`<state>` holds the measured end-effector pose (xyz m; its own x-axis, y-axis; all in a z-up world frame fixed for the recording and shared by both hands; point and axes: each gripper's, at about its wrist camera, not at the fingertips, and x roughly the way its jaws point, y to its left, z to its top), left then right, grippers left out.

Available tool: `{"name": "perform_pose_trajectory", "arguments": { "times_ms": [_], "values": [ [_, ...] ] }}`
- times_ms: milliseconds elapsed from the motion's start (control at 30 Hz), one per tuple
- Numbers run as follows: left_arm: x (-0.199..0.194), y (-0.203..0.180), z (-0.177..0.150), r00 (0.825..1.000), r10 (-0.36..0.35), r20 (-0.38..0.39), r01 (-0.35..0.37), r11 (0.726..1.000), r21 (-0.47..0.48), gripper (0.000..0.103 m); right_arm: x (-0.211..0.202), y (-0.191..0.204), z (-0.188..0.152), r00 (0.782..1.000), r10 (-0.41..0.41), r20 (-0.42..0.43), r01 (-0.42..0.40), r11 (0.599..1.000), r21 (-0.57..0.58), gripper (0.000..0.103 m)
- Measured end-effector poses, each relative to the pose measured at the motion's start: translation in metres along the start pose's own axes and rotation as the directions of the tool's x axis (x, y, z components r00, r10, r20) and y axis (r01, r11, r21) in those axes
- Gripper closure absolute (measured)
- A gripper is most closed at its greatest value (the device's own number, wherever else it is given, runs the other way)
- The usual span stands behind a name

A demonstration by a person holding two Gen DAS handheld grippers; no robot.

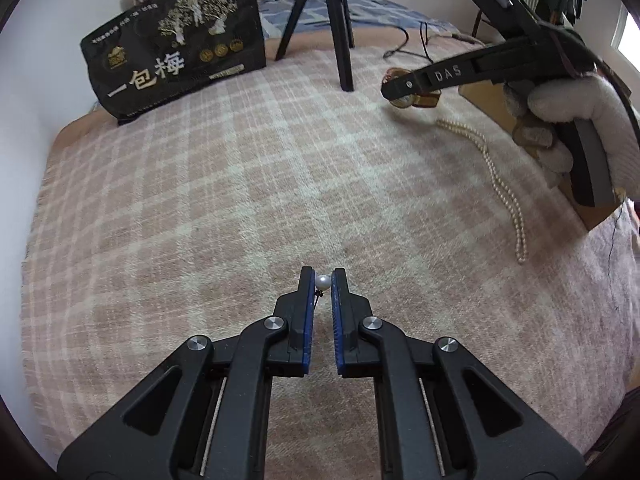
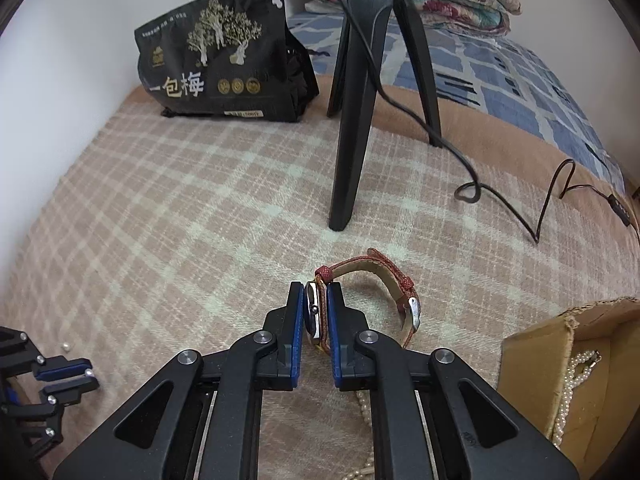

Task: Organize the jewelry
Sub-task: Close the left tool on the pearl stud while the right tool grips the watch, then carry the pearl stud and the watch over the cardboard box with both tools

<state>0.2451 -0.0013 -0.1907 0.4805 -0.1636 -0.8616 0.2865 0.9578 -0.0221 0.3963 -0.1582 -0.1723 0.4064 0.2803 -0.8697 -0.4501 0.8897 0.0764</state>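
While the left claw (image 1: pixel 323 280) pinches a single pearl (image 1: pixel 323 281) only at its tips, low over the plaid blanket (image 1: pixel 240 184), that round bead could squirt free and roll off. Farther right, the right claw (image 2: pixel 314 294) clamps the watch (image 2: pixel 311 312) by its case edge; the trailing red strap (image 2: pixel 384 272) might twist it loose before reaching the cardboard box (image 2: pixel 532 364) beside it, where a pearl necklace (image 2: pixel 576 376) lies.

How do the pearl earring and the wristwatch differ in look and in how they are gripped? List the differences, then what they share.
The pearl earring is a tiny white bead; the wristwatch has a metal case and red strap. The earring sits at the left gripper tips; the watch sits deeper in the right gripper, strap trailing out. Both are clamped between blue pads.
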Motion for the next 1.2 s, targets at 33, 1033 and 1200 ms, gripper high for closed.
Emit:
{"name": "perform_pose_trajectory", "arguments": {
  "times_ms": [33,1033,1200],
  "values": [
    [-0.004,0.001,0.001,1.0,-0.002,0.009,0.002,1.0,-0.008,0.097,-0.004,0.001,0.0,1.0,0.005,0.008,-0.005,1.0,0.005,0.093],
    [-0.097,-0.08,0.034,0.963,-0.14,0.231,0.132,0.99,0.051,0.097,-0.182,-0.012,-0.068,0.985,-0.057,0.161,0.048,0.997,0.057,0.093],
    [-0.103,-0.11,0.042,0.952,-0.184,0.245,0.167,0.982,0.089,0.097,-0.2,-0.032,-0.091,0.982,-0.107,0.154,0.094,0.991,0.094,0.093]
  ]
}}
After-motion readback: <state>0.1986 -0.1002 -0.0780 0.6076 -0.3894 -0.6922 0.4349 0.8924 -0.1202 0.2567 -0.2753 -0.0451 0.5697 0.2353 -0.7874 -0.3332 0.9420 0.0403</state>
